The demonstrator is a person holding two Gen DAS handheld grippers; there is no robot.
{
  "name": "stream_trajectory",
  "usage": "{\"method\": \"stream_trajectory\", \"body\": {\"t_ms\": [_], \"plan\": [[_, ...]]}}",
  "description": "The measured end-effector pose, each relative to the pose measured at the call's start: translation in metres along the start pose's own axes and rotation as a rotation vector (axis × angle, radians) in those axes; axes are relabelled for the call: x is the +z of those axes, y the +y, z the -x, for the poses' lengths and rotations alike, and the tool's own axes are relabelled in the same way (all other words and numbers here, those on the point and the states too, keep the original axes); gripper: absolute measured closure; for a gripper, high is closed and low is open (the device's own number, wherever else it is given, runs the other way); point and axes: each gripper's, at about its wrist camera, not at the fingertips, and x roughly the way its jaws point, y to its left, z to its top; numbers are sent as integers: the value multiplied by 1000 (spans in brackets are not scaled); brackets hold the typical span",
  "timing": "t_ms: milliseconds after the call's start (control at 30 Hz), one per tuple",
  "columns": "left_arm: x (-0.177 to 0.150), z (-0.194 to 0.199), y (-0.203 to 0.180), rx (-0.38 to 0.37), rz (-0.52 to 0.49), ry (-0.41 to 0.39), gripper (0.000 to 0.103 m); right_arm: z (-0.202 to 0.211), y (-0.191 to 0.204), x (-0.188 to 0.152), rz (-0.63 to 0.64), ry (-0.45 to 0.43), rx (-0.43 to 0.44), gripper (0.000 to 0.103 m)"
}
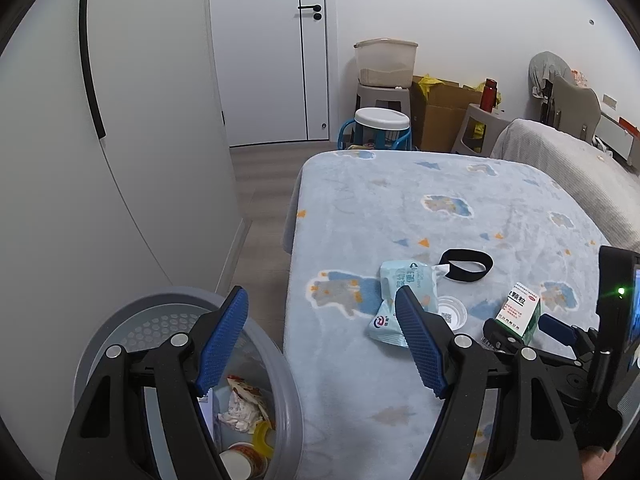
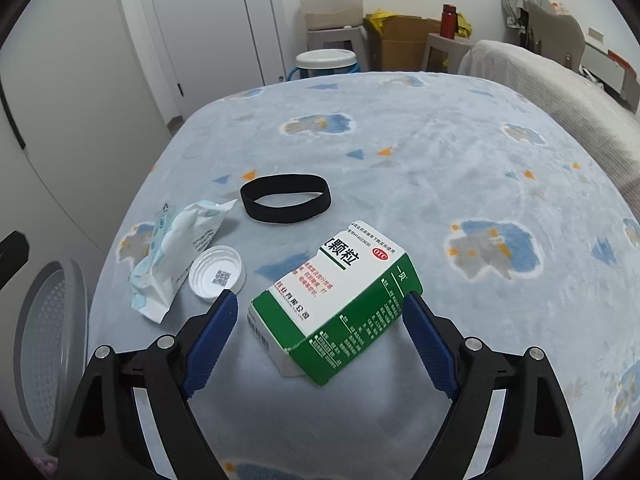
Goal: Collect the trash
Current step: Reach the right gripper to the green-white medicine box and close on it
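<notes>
A green and white medicine box (image 2: 340, 300) lies on the blue blanket-covered table (image 2: 420, 152). My right gripper (image 2: 320, 300) is open with its fingers on either side of the box. A crumpled pale blue wrapper (image 2: 176, 252), a white bottle cap (image 2: 217, 274) and a black band (image 2: 286, 198) lie to the box's left. My left gripper (image 1: 322, 296) is open and empty, over the gap between the table and a grey trash bin (image 1: 120, 320) holding several pieces of trash. The wrapper (image 1: 400, 296), the cap (image 1: 452, 314), the box (image 1: 518, 312) and the right gripper (image 1: 560, 330) also show in the left wrist view.
The bin stands on the floor left of the table, next to a white cabinet (image 1: 100, 160). Beyond the table are a white-topped stool (image 1: 382, 120), cardboard boxes (image 1: 440, 116), a storage tub (image 1: 386, 62) and a door (image 1: 272, 52). A grey-covered sofa (image 2: 560, 80) is at the right.
</notes>
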Motion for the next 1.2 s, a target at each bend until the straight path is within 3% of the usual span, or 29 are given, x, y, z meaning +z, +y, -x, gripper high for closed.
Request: {"method": "stream_trajectory", "body": {"t_ms": [300,767,967,1200], "plan": [[-2,-7,1,-1,-2,24,30,-2,-5,-1,29,-4,-84,20],[-7,-26,-20,-20,-3,67,30,19,-68,-8,-21,-8,-132,20],[-9,-34,-31,-44,-5,92,30,30,-78,-6,-25,-30,-5,20],[-11,-43,-37,-52,-7,117,30,16,-59,4,72,-9,18,21]]}}
